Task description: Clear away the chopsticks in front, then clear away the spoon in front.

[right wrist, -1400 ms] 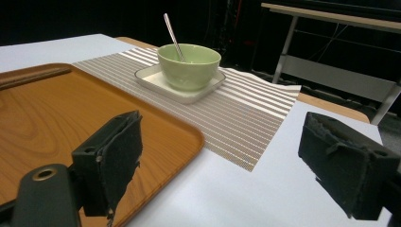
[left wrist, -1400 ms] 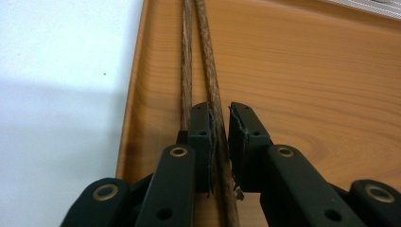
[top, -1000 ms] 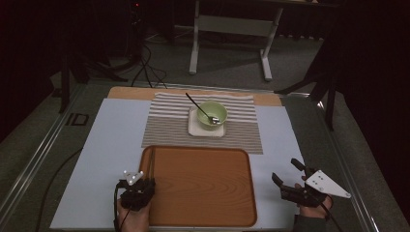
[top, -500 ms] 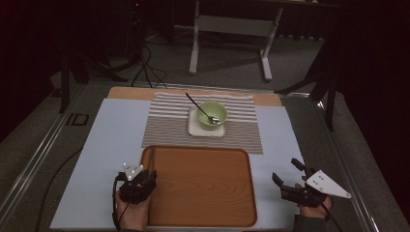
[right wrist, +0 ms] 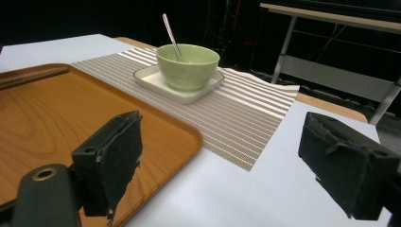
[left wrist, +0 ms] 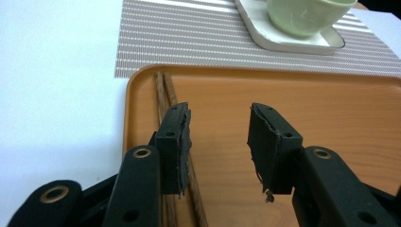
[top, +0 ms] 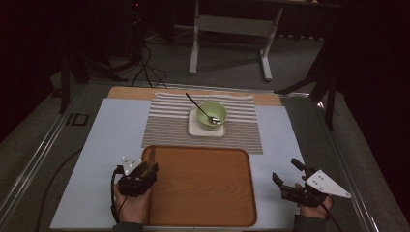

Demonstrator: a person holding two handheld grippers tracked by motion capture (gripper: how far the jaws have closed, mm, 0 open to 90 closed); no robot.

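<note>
Left tool (left wrist: 217, 137), jaws just opening over dark wooden chopsticks (left wrist: 163, 92) on the orange-brown wooden tray (left wrist: 331, 104), should lift clear; right tool (right wrist: 222, 156) gapes.

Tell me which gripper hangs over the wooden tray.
The left gripper, above the brown wooden tray's left edge by the dark chopsticks; the right gripper hovers over white table.

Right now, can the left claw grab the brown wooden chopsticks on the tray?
Probably yes. The left claw is open just above the brown wooden chopsticks, which lie along the edge of the wooden tray with nothing covering them.
</note>
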